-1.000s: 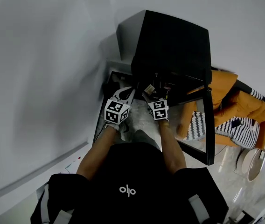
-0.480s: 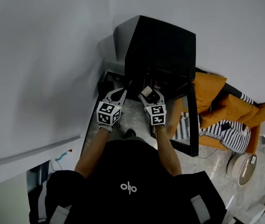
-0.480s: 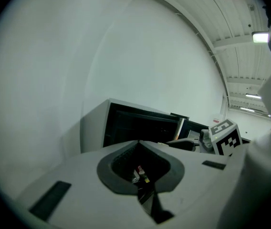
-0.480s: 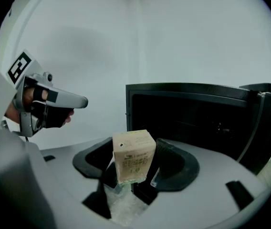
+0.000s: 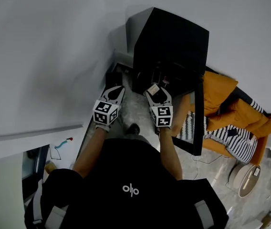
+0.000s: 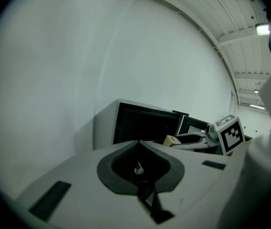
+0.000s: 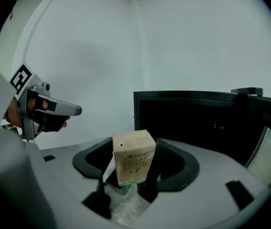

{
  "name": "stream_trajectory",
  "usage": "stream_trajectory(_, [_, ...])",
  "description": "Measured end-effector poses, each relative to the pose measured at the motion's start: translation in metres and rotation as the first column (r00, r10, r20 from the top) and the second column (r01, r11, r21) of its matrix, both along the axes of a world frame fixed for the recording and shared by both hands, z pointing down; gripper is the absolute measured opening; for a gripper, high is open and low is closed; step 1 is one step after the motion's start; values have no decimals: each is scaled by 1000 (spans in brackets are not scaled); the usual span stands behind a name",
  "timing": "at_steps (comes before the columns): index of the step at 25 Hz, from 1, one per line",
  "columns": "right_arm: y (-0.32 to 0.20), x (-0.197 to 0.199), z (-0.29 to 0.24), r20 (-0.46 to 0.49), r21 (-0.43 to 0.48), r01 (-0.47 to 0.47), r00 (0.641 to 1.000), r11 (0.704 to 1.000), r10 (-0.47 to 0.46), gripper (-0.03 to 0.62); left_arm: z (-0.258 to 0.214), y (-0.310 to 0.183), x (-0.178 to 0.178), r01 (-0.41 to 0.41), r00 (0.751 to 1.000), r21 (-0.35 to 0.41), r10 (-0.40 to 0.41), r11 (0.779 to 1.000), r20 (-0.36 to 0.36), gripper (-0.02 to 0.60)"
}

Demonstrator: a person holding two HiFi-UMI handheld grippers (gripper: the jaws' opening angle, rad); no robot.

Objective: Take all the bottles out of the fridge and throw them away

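Clamping a beige carton (image 7: 133, 155) in my right gripper (image 5: 157, 93); my left gripper (image 5: 112, 93) is hanging closed and empty at centre frame, both short of the open fridge's (image 5: 171, 42) front edge.

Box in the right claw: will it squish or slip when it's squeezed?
The box looks like thin card, so it would probably dent if squeezed hard. Its flat sides sit in the right claw, so it likely won't slip or roll. It is small, so probably light, though whether it's full can't be seen.
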State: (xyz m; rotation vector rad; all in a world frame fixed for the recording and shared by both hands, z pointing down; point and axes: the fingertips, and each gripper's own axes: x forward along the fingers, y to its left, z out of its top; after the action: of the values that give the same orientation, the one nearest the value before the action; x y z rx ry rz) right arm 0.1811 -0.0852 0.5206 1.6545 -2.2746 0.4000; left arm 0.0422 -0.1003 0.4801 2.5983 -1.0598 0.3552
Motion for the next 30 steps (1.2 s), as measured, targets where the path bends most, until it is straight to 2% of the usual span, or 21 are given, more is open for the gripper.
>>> stream_trajectory(4, [6,-2,2,12,-6,-5,1000,1000,5,291,2,1,-3,-7,1000,-5,7,1000,21,0])
stream_trajectory(11, [9,1,3,7,-18,-37,999,999,37,291,2,-7,6,-65,997,2,65,998,31,0])
stream_trajectory(16, [3,-10,1,-1,-27,-67,998,997,67,291,-1,-21,-14,-76,997,10,76,997,21,0])
stream_trajectory(21, [-7,-56,-2,-17,-34,-36,999,999,36,291,-6,-34,-59,-53,999,23,52,998,13,0])
stream_trajectory(30, [-26,-154,-7,-30,-50,64,997,997,-65,291,1,-49,-144,16,1000,-11,-16,1000,-15,0])
